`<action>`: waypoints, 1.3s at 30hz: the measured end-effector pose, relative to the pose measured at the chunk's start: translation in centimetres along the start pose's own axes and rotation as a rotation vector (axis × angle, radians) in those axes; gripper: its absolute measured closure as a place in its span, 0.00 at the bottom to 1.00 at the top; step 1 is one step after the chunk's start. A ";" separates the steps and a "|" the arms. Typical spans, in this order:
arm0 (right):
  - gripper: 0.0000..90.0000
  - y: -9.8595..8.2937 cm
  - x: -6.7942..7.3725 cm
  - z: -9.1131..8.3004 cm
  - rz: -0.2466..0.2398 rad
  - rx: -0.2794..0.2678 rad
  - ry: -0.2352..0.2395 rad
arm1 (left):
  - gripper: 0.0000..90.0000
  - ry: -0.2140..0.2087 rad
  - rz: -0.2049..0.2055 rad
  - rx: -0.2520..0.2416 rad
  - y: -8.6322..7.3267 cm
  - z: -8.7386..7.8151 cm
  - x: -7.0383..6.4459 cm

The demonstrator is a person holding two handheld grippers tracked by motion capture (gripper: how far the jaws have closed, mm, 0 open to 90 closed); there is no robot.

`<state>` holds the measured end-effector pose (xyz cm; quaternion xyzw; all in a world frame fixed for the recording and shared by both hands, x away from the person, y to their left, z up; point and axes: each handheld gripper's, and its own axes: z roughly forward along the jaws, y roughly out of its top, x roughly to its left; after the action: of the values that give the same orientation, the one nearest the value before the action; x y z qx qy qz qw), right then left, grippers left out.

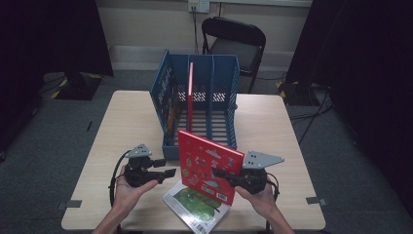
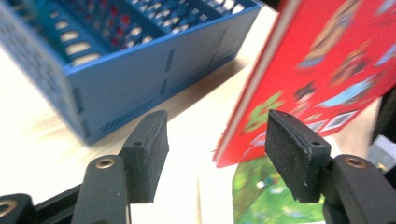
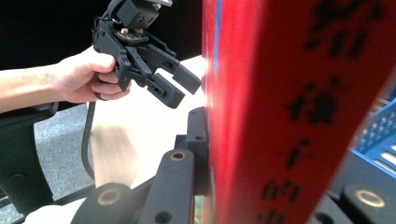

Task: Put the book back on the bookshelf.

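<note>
— Where is the red book [image 1: 208,165]?

— It stands up on the table [image 1: 272,126], just in front of the blue rack [image 1: 199,105]. The right gripper [image 1: 220,173] pinches its edge tight.

— And the left gripper [image 1: 168,173]?

— It is wide apart and holds nothing. It waits just beside the red book, near the rack's front corner.

— What lies under the red book?

— A green book [image 1: 196,207], flat on the table.

Black Chinese characters are printed down the red book's spine [image 3: 299,112]; "的" is legible, the rest are blurred.
</note>
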<state>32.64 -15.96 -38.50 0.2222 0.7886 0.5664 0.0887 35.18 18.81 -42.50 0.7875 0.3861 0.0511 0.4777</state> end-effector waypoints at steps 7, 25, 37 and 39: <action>0.90 0.4 -0.2 -0.8 0.017 0.000 -0.021 | 0.41 0.021 -0.035 -0.004 -0.5 -0.4 0.9; 0.90 2.1 -0.7 -2.9 0.031 -0.034 -0.059 | 0.39 0.071 -0.052 0.021 -1.0 -1.0 2.1; 0.90 3.7 -1.1 -3.9 0.031 -0.062 -0.072 | 0.39 0.071 -0.078 -0.001 -0.9 -1.1 2.5; 0.90 4.1 -1.4 -4.0 0.034 -0.073 -0.085 | 0.39 0.074 -0.083 -0.002 -0.9 -1.2 2.6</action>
<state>33.31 -18.93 -33.47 0.2562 0.7591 0.5862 0.1204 35.95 21.60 -43.32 0.7679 0.4357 0.0609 0.4656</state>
